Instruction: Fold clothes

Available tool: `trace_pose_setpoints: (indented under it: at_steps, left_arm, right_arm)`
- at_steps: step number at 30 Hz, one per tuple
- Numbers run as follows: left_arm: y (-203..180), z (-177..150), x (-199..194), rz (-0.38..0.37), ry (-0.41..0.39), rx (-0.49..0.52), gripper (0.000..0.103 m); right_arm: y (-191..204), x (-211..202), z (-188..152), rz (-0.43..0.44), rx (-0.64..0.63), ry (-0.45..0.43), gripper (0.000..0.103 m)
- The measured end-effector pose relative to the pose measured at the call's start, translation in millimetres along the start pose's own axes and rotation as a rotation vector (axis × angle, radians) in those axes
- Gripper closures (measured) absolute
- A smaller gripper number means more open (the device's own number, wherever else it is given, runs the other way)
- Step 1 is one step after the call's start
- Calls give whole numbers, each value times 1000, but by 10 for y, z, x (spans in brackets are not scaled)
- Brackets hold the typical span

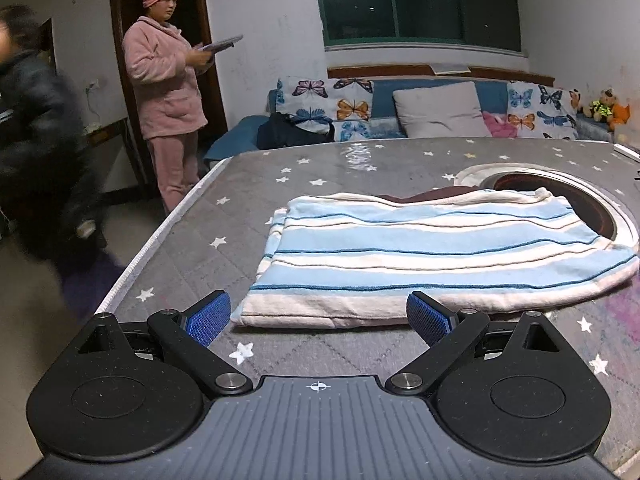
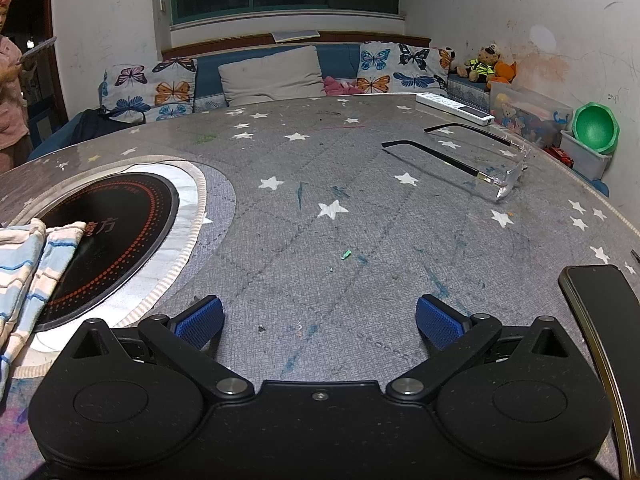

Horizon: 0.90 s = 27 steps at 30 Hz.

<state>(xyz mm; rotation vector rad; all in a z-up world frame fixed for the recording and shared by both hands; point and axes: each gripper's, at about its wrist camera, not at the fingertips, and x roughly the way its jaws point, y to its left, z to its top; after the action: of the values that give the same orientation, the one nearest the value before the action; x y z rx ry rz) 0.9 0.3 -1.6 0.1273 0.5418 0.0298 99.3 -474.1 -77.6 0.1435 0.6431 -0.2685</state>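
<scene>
Both the left gripper (image 1: 319, 316) and right gripper (image 2: 320, 322) have jaws spread wide, holding nothing. One folded striped garment (image 1: 420, 256) lies on the counter (image 2: 320, 208), just ahead of the left jaws.

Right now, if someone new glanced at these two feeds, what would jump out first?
The blue and white striped cloth lies folded on the star-patterned table, just ahead of the open left gripper, its far corner over the round black cooktop. The right gripper is open over bare table, with glasses beyond it to the right and a dark phone at the right edge.
</scene>
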Motion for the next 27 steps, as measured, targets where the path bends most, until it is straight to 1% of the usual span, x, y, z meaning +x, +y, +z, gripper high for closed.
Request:
trace_pose_setpoints:
  at_steps: [10, 18, 27]
  left_arm:
    - [-16, -37, 98, -28, 57, -16, 7]
    - [26, -52, 82, -44, 68, -28, 7]
    - [-72, 8, 125, -6, 130, 13, 7]
  right_arm:
    - [0, 5, 1, 0, 0, 0, 0]
    - [1, 9, 4, 0, 0, 0, 0]
    - [-38, 12, 7, 1, 0, 0, 0]
